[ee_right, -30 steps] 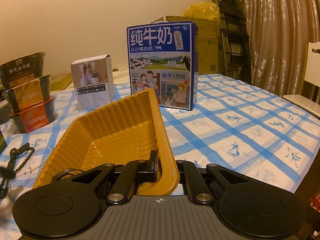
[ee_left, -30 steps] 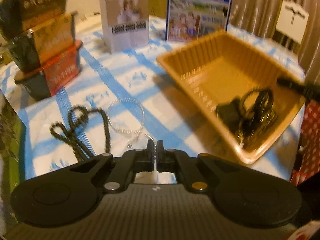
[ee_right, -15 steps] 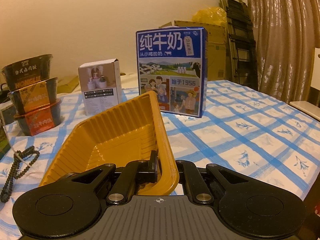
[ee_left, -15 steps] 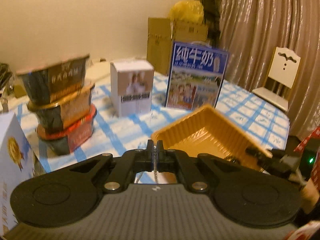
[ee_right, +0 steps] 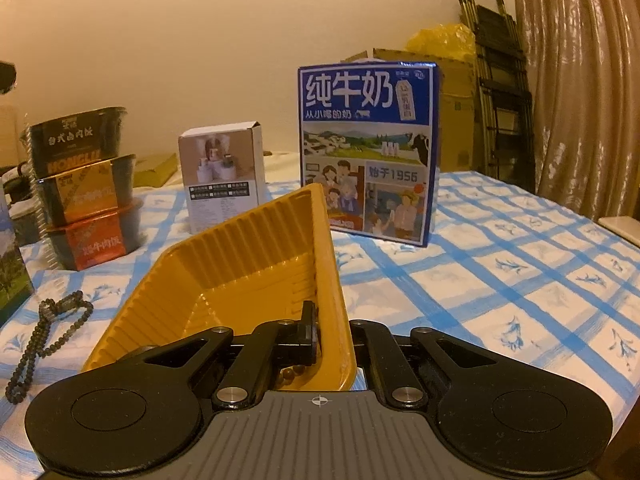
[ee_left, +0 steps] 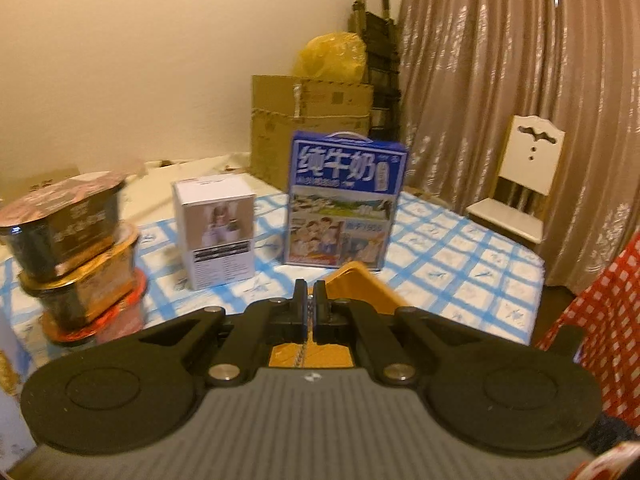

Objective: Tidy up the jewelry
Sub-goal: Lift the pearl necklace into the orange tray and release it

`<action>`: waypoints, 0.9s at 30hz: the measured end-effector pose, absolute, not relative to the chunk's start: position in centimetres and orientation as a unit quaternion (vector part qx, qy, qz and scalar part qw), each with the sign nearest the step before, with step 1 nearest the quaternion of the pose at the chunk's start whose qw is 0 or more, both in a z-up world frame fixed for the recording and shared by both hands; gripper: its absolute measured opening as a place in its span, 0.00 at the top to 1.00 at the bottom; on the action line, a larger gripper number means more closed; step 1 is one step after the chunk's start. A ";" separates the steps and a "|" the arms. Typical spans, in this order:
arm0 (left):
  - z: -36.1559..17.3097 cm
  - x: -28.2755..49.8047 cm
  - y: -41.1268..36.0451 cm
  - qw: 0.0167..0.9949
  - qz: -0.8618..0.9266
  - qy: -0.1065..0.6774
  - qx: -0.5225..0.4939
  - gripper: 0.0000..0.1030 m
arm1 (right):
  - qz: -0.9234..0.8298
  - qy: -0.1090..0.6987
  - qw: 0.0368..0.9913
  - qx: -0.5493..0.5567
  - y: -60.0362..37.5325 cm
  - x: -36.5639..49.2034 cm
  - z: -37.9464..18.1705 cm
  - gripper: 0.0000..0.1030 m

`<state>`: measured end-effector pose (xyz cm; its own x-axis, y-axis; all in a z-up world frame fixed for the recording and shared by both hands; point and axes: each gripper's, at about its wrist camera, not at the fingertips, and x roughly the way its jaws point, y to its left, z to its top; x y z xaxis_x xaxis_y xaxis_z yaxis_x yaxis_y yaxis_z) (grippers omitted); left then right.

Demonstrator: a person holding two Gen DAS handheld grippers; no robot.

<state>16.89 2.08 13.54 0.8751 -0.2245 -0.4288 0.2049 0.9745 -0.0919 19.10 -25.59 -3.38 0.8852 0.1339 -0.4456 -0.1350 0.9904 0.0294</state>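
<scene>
With the left gripper (ee_left: 310,300) clamped on a thin chain (ee_left: 301,354) above the tray (ee_right: 256,264) and the right gripper (ee_right: 334,330) pinching the tray wall, a loosened pinch could drop the chain outside.

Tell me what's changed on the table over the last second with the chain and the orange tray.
The left claw, shut on the thin silver chain, has lifted it off the blue checked tablecloth and now holds it dangling above the ribbed orange plastic tray. The right claw stays clamped on the tray's rim, and the dark beaded necklace still lies on the cloth beside it.
</scene>
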 end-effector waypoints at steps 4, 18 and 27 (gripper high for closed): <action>13.5 17.8 0.1 0.965 -0.138 0.219 -0.028 0.99 | 0.068 0.233 0.970 0.001 -25.7 19.0 -3.4 0.96; 10.0 23.1 -3.9 0.953 -0.158 0.256 -0.046 0.99 | 0.069 0.243 0.968 0.012 -26.1 19.1 -3.4 0.95; 3.8 26.0 -5.1 0.931 -0.149 0.326 -0.076 0.99 | 0.069 0.246 0.967 0.014 -26.1 19.2 -3.4 0.95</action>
<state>26.03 -5.07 3.79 0.7438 -0.3261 -0.5834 0.2277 0.9443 -0.2376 19.16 -26.13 -3.37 0.8691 0.1409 -0.4741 -0.1271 0.9900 0.0613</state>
